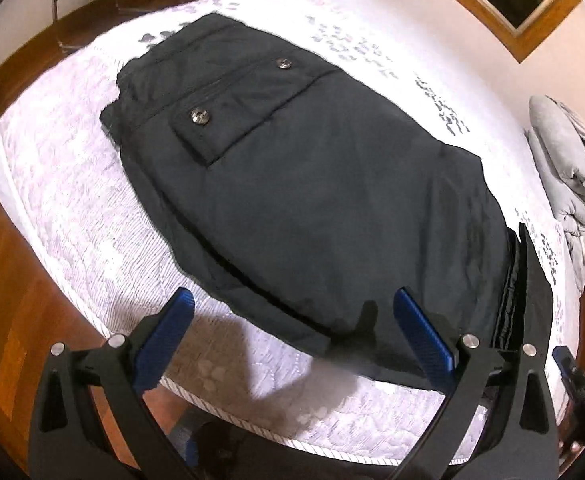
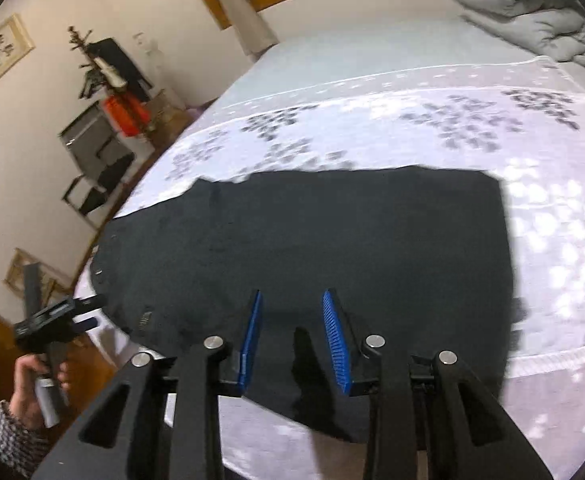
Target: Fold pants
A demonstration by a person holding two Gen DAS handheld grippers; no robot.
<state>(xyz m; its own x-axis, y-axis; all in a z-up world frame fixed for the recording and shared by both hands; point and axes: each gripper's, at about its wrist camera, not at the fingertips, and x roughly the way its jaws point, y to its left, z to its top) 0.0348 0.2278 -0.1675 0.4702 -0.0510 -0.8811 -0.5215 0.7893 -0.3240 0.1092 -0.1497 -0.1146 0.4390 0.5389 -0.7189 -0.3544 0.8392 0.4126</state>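
Folded dark pants (image 1: 312, 184) lie mid-frame on the bed (image 1: 52, 168), near edge close to the mattress edge. Left gripper (image 1: 292, 320) gapes wide, empty; right gripper (image 2: 292, 320) is partly open, empty. Bare bedspread surrounds the pants.

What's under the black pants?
The pants lie flat on the bed, on its white flowered cover, which shows all around them. The cover right beneath is hidden, and so is anything inside the folds or the buttoned pocket.
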